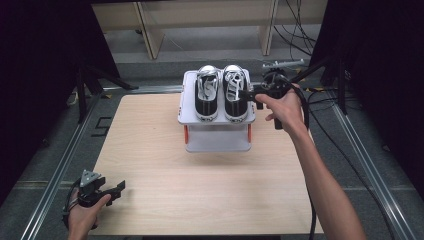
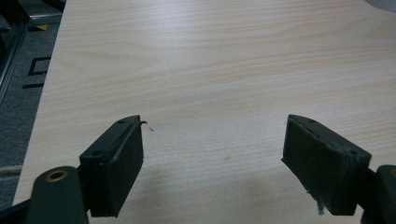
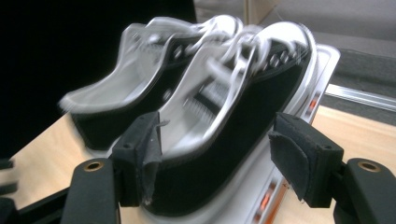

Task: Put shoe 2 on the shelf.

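Observation:
Two black-and-white sneakers stand side by side on the top shelf of a small white rack (image 1: 217,142) at the table's far middle: a left sneaker (image 1: 207,97) and a right sneaker (image 1: 235,97). My right gripper (image 1: 250,95) is at the right sneaker's outer side. In the right gripper view its jaws (image 3: 217,154) are wide apart around that sneaker's (image 3: 243,116) side wall, with neither pad pressing on it; the other sneaker (image 3: 116,102) lies behind. My left gripper (image 1: 119,189) hovers open at the table's near left corner, over bare wood (image 2: 212,158).
The light wooden table (image 1: 150,165) has metal rails (image 1: 55,175) along both sides. Cables (image 1: 312,100) trail off the far right. Wooden furniture legs (image 1: 150,30) stand on the floor behind the rack. The rack's lower shelf (image 1: 217,132) holds nothing.

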Motion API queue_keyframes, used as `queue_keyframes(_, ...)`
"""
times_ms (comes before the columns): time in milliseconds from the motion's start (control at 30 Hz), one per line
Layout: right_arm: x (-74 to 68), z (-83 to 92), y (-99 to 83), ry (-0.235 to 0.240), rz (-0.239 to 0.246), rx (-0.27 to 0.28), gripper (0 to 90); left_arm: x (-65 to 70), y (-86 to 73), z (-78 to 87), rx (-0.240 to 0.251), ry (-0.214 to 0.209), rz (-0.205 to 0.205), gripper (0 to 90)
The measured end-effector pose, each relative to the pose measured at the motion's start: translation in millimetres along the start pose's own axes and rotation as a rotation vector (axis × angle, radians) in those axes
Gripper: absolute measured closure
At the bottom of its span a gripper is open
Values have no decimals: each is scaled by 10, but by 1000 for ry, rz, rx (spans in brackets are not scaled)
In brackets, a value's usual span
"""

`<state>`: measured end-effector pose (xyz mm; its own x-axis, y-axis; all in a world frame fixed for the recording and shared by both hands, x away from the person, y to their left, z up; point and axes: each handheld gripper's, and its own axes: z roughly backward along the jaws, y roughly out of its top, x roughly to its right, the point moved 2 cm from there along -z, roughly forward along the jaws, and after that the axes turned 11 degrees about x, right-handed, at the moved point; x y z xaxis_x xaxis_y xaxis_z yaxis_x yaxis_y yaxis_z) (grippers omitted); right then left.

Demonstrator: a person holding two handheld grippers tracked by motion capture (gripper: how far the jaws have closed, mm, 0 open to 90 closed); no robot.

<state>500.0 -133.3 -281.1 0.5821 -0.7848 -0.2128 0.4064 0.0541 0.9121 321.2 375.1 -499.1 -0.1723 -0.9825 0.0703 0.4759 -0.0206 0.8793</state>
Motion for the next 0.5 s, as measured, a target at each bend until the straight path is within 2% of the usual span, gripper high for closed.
queue_keyframes(33, -20, 66, -40, 12, -21, 21, 342, -1, -1, 1, 0, 1, 1, 197)
queue_keyframes(67, -27, 111, -69, 26, -13, 19, 327, -2, -2, 4, 2, 3, 3, 197)
queue_keyframes(100, -29, 176, -111, 20, 8, 21, 324, -4, -1, 5, 4, 1, 4, 198)
queue_keyframes(167, -43, 308, -185, 44, 0, 50, 326, -3, 1, 10, 1, 4, 1, 197)
queue_keyframes(300, -70, 542, -365, 90, 1, 48, 325, 5, -2, -5, 1, -2, 3, 197)
queue_keyframes(333, -78, 594, -415, 82, 16, 40, 325, 6, -2, -5, 1, -2, 3, 197)
queue_keyframes(400, -116, 655, -531, 114, 11, 38, 325, 5, -2, -3, 1, 0, 3, 197)
queue_keyframes(433, -131, 685, -604, 118, 24, 35, 325, 6, -3, -3, 2, 1, 4, 198)
queue_keyframes(500, -169, 725, -705, 137, 9, 23, 323, 6, -3, -3, 1, 0, 2, 198)
